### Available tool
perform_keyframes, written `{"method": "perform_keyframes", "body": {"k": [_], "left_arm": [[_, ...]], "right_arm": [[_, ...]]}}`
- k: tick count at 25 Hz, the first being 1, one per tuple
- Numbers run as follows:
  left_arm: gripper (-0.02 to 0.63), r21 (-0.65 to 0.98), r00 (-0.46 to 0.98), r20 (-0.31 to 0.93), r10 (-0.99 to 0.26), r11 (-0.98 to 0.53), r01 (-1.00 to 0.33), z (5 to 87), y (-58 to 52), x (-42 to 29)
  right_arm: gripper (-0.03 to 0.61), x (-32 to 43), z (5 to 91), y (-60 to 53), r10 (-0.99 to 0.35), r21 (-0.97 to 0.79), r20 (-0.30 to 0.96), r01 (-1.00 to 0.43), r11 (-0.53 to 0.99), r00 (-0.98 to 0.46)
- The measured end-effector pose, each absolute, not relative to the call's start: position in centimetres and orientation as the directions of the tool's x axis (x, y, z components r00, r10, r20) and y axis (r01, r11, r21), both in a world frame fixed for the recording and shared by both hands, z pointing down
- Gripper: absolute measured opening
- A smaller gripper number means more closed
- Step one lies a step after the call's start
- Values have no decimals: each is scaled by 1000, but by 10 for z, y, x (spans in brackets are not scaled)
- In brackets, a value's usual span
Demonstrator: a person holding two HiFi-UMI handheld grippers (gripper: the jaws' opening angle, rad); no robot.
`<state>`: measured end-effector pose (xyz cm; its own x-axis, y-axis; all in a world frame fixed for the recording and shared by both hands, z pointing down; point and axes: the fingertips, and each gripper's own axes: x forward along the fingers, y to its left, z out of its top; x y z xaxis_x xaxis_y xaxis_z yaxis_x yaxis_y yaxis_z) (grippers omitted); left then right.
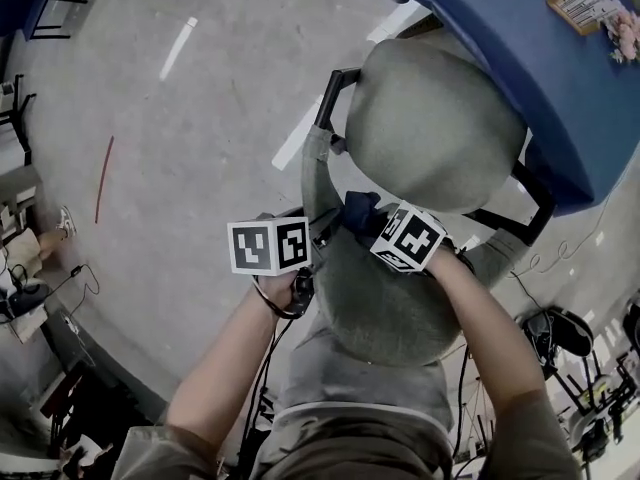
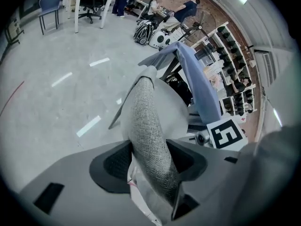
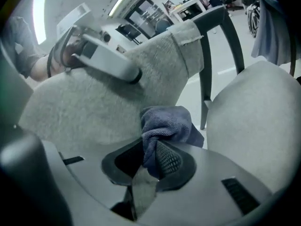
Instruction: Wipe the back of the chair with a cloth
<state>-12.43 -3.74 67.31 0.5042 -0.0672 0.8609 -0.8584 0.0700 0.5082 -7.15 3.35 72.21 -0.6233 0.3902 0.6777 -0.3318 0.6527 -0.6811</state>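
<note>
At the chair's upper edge: both hand-held grippers are meeting over the backrest, with the person standing behind it and the grey seat lying beyond.
Left gripper: its jaws are standing wide and straddling the backrest's padded rim, with the pads pressing the fabric on either side. I judge it is bracing the chair.
Right gripper: its jaws are clamping a dark blue cloth, with a bunched wad sticking out past the tips.
Cloth's place: it is hanging at the seat-side face of the backrest, just beside the fabric. Whether it is touching, I cannot tell.
Deciding relation: in the right gripper view the backrest face is lying ahead and to the left of the cloth, with the seat off to the right. The cloth is sitting near the rim's end where the Left gripper is holding.
Long axis: the backrest's broad span is running side to side between the two hands, so strokes are probably going to run along it, away from the bracing hand.
Nearer hand: the right one is carrying the cloth beside the surface, while the left is occupied.
Stage: wiping is looking barely begun.
</note>
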Motion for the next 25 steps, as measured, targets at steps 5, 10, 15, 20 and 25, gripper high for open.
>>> {"method": "perform_keyframes", "body": {"k": [5, 10, 15, 20, 25], "left_arm": [[245, 509, 505, 861, -69, 68, -858, 674, -37, -124], [244, 510, 505, 860, -80, 75, -857, 675, -38, -125], [245, 514, 508, 857, -86, 76, -854, 676, -39, -122], [245, 517, 510, 855, -90, 77, -853, 677, -39, -123], [245, 521, 513, 852, -100, 79, -850, 676, -40, -121]], "right_arm": [[81, 5, 717, 88, 560, -686, 717, -276, 674, -414], [80, 102, 714, 107, 600, -621, 779, -347, 702, -180], [80, 192, 706, 83, 533, -476, 843, -365, 800, 70], [80, 190, 711, 82, 524, -462, 847, -370, 806, 85], [80, 79, 707, 109, 562, -628, 778, -377, 681, -281]]}}
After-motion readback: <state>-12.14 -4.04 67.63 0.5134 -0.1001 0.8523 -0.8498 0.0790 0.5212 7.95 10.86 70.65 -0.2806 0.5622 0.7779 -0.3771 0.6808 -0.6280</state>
